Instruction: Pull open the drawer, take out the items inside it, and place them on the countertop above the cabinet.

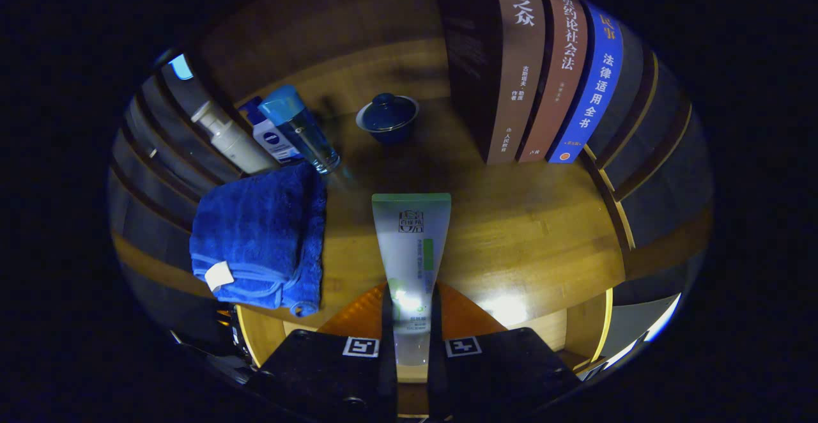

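My gripper (411, 321) is shut on a pale tube with a green end (411, 244), both fingers pressing its lower part. The tube sticks forward from the fingers and hangs just above the wooden countertop (530, 238). Below the fingers, part of a light wooden drawer (268, 333) shows under the countertop's front edge.
A folded blue towel (262, 238) lies left of the tube. Behind it stand a white pump bottle (230, 138), a small white and blue bottle (275, 138) and a clear bottle with a blue cap (300, 126). A dark blue lidded cup (388, 116) sits further back. Three upright books (543, 65) stand at the back right.
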Motion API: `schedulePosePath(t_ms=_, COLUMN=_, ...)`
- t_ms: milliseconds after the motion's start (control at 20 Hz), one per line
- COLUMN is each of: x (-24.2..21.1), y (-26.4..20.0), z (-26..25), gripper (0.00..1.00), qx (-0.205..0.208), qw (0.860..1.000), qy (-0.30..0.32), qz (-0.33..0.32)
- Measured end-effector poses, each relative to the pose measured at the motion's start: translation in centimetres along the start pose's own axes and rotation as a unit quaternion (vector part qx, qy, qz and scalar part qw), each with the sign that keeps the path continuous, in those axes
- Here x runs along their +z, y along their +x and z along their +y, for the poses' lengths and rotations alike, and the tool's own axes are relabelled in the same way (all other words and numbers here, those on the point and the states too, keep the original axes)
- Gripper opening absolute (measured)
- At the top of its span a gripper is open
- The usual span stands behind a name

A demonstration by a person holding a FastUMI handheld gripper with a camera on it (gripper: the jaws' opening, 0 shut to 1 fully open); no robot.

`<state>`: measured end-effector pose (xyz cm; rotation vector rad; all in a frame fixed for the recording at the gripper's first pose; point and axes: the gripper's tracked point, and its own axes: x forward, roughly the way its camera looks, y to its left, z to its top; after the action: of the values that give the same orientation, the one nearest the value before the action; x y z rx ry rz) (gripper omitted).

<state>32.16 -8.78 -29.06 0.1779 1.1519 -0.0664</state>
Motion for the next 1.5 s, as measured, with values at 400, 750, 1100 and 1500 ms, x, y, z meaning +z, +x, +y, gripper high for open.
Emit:
schedulePosePath(t_ms=400, x=0.9, y=1.5, z=0.4, gripper=0.28, qx=-0.032, qw=0.999, qy=-0.018, qz=0.007)
schedulePosePath(t_ms=750, x=1.2, y=-0.4, z=2.0, gripper=0.98, qx=-0.013, qw=0.999, qy=-0.022, qz=-0.027)
schedulePosePath(t_ms=1100, x=1.8, y=-8.9, z=3.9, gripper=1.0, qx=0.026, qw=0.988, qy=-0.038, qz=-0.147)
schedulePosePath(t_ms=1500, x=-6.6, y=-16.4, z=6.0, gripper=1.0, qx=0.087, qw=0.97, qy=-0.053, qz=-0.22)
